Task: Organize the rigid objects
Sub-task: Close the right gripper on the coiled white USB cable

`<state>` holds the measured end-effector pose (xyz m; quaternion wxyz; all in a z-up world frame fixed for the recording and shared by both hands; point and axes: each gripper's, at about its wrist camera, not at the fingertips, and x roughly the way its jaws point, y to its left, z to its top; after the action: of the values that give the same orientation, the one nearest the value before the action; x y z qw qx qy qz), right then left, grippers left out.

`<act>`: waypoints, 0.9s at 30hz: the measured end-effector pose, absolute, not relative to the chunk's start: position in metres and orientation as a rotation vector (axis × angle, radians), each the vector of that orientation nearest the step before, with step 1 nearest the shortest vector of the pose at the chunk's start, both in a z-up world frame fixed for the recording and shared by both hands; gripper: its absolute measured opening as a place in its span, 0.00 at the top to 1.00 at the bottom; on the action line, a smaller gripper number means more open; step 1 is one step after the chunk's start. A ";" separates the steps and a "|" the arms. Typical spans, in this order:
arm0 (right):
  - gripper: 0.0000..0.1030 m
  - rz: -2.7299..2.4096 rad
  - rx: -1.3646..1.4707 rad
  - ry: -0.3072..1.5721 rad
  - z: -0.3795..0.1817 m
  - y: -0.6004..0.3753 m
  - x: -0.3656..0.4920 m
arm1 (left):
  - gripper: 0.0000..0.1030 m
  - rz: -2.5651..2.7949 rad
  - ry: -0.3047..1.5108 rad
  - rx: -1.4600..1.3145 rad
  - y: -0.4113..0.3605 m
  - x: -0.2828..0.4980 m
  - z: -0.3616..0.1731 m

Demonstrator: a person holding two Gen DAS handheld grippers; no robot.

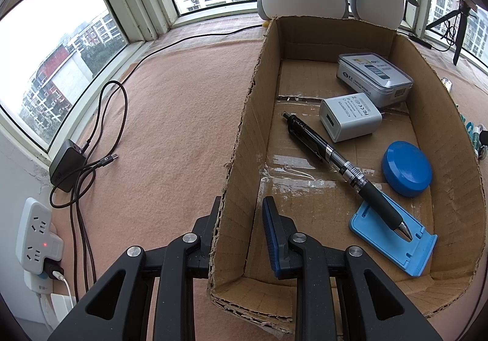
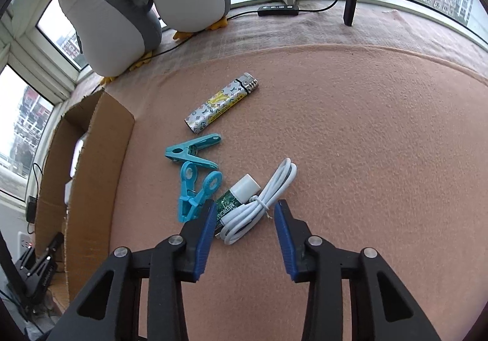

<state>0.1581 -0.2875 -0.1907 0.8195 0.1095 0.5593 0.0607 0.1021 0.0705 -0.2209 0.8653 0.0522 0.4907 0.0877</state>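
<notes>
Left claw (image 1: 241, 237) clamped on the near-left wall of the cardboard box (image 1: 457, 158), steadying it. Right claw (image 2: 244, 228) part open, empty, pads straddling the coiled white cable (image 2: 259, 206) on the pink bench (image 2: 350, 142), right of the box. Best to center on the coil's tied middle, clear of the green tube (image 2: 227, 203) and blue clips (image 2: 195, 185), before squeezing.
</notes>
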 end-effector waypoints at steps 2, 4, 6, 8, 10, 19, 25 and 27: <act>0.67 0.134 0.222 1.196 -0.193 -0.288 0.159 | 0.75 0.184 1.027 0.109 0.070 0.102 -0.221; 0.69 0.137 0.206 1.199 -0.192 -0.288 0.159 | 0.75 0.184 1.027 0.109 0.070 0.102 -0.221; 0.71 0.131 0.168 1.202 -0.191 -0.289 0.159 | 0.75 0.184 1.028 0.109 0.070 0.102 -0.221; 0.71 0.131 0.143 1.206 -0.191 -0.291 0.159 | 0.75 0.184 1.027 0.109 0.070 0.102 -0.221; 0.71 0.122 0.113 1.204 -0.190 -0.295 0.158 | 0.75 0.184 1.027 0.109 0.070 0.102 -0.221; 0.69 0.108 0.065 1.216 -0.189 -0.311 0.164 | 0.75 0.184 1.027 0.109 0.070 0.102 -0.221; 0.66 0.108 0.116 1.235 -0.192 -0.312 0.172 | 0.75 0.183 1.026 0.108 0.070 0.102 -0.221; 0.66 0.098 0.124 1.249 -0.195 -0.313 0.175 | 0.75 0.183 1.026 0.109 0.070 0.102 -0.221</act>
<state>0.1752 -0.3132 -0.1954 0.8084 0.0580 0.5839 0.0457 0.1017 0.0705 -0.2211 0.8658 0.0519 0.4899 0.0875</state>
